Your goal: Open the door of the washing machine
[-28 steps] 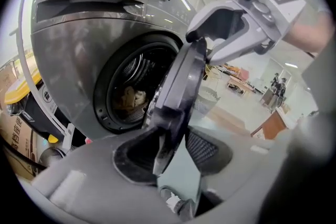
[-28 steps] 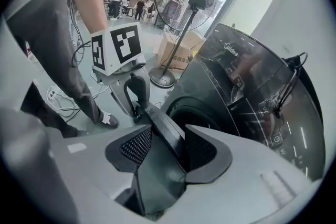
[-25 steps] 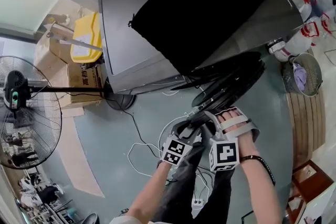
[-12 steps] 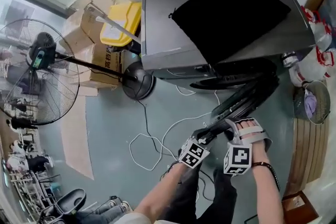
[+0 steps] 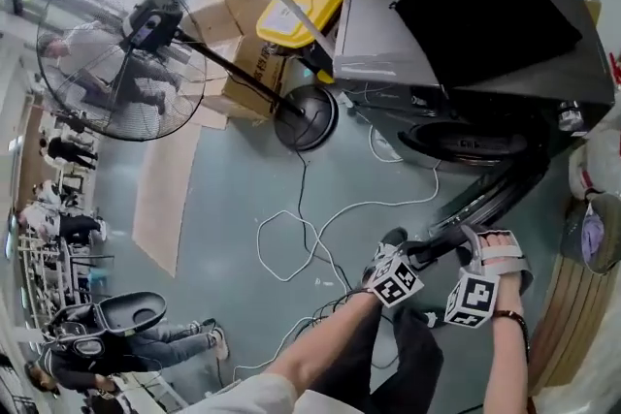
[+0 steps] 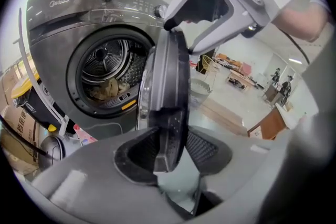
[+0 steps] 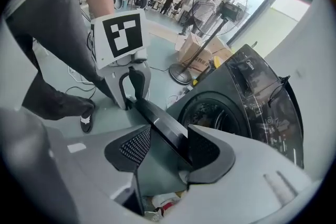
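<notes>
The dark grey washing machine [image 5: 466, 24] stands at the upper right in the head view. Its round door [image 5: 490, 199] hangs open, and laundry lies inside the drum [image 6: 105, 68]. Both grippers hold the door's free edge side by side. My left gripper [image 6: 170, 152] has the door's rim [image 6: 168, 86] between its pads, and both pads touch it. My right gripper [image 7: 165, 149] is shut on the same rim [image 7: 157, 115], close beside the left gripper [image 7: 126, 76]. In the head view the left gripper [image 5: 427, 252] and right gripper [image 5: 471, 247] sit at the door's near end.
A pedestal fan [image 5: 116, 53] stands at the left with its base [image 5: 306, 116] near the machine. Cables [image 5: 301, 238] loop over the floor. Cardboard boxes [image 5: 238, 24] and a yellow bin [image 5: 296, 15] sit behind. A mesh basket [image 5: 597, 238] stands at the right.
The door has swung further away from the machine, with both grippers moving along on its edge. The head view has shifted, so the machine now sits further right.
</notes>
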The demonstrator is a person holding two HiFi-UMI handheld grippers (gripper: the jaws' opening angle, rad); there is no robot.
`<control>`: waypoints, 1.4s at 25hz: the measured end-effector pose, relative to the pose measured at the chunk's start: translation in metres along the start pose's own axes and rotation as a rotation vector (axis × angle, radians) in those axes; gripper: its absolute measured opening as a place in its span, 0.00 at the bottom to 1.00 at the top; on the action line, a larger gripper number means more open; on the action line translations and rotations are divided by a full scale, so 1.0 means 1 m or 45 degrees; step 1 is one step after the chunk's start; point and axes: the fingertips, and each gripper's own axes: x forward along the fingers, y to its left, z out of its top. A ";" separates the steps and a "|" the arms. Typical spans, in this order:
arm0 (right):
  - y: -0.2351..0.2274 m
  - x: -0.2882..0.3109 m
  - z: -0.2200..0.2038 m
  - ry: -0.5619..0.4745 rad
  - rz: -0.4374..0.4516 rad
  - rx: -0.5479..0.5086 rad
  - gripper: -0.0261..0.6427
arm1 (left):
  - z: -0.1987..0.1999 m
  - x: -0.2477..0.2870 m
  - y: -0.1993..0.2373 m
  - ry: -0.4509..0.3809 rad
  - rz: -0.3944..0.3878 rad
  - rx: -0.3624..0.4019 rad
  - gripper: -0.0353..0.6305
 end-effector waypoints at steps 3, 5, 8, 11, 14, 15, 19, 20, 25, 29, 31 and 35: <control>0.017 -0.021 -0.012 -0.023 -0.040 0.076 0.32 | -0.004 0.004 -0.031 -0.002 -0.002 -0.006 0.36; 0.027 -0.037 -0.019 -0.052 -0.033 0.201 0.31 | -0.005 0.005 -0.051 0.006 -0.007 -0.008 0.36; 0.041 -0.059 -0.039 -0.088 -0.066 0.456 0.30 | -0.007 0.010 -0.085 0.030 -0.044 0.007 0.37; 0.034 -0.074 -0.057 -0.190 -0.173 0.820 0.30 | -0.005 0.013 -0.109 0.043 -0.082 0.048 0.36; 0.025 -0.088 -0.070 -0.323 -0.220 1.214 0.31 | 0.002 0.019 -0.127 0.062 -0.121 0.086 0.31; 0.028 -0.091 -0.076 -0.344 -0.231 1.322 0.31 | 0.005 0.022 -0.136 0.066 -0.146 0.097 0.31; 0.046 -0.089 -0.089 -0.334 -0.253 1.503 0.33 | 0.006 0.035 -0.165 0.069 -0.227 0.105 0.32; 0.049 -0.088 -0.092 -0.322 -0.255 1.514 0.34 | 0.007 0.039 -0.174 0.067 -0.246 0.107 0.32; 0.057 -0.089 -0.115 -0.291 -0.323 1.606 0.36 | 0.023 0.061 -0.207 0.070 -0.327 0.174 0.32; 0.062 -0.097 -0.141 -0.246 -0.409 1.681 0.35 | 0.034 0.074 -0.234 0.057 -0.401 0.222 0.32; 0.066 -0.100 -0.154 -0.209 -0.433 1.680 0.32 | 0.040 0.079 -0.248 0.032 -0.463 0.249 0.30; 0.065 -0.107 -0.170 -0.235 -0.422 1.687 0.28 | 0.053 0.079 -0.253 -0.020 -0.540 0.332 0.16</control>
